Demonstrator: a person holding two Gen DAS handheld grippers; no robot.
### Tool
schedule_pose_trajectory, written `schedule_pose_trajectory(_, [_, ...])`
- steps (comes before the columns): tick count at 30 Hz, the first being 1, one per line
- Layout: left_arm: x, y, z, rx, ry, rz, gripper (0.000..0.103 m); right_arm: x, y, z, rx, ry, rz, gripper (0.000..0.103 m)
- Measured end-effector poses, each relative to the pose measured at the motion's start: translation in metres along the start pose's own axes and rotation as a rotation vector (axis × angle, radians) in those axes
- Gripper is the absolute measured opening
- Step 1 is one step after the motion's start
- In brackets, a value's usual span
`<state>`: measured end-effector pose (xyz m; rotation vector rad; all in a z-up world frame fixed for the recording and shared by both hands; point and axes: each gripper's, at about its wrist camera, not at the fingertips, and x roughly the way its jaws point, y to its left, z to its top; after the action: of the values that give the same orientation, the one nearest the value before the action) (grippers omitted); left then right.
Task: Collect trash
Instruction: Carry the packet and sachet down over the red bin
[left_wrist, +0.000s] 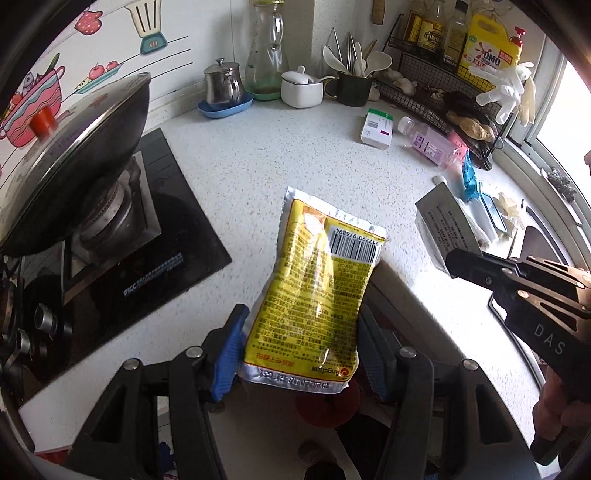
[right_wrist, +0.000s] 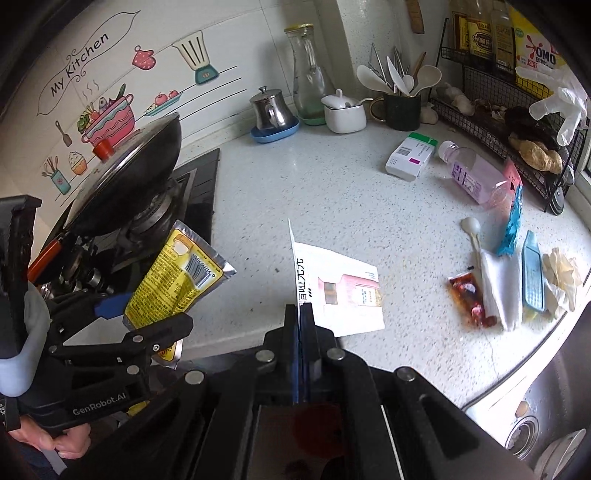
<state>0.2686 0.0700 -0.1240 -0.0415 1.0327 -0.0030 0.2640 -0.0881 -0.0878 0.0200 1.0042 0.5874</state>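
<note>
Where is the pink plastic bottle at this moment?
In the right wrist view, the pink plastic bottle lies on its side on the countertop at the right, between the white medicine box and the black wire rack.

Speckled countertop (left_wrist: 295, 155) (bright window (left_wrist: 565, 110))

both claws clamped: left claw (left_wrist: 299, 354) half-spread, right claw (right_wrist: 301, 325) seemingly tight.
</note>
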Motion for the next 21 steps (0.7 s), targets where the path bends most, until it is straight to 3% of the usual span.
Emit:
schedule_pose_trajectory(12, [-0.034,0.014,-0.117,-0.034,0.032,0.017,0.055,-0.006,0.044,-0.092,-0.009,0.078,0.013,0.001])
schedule_pose_trajectory(21, [0.004,0.017,-0.184,-0.081,0.156,0.030,0.055,0.031,0.047,-0.152,-0.009,0.195,0.040,0.001])
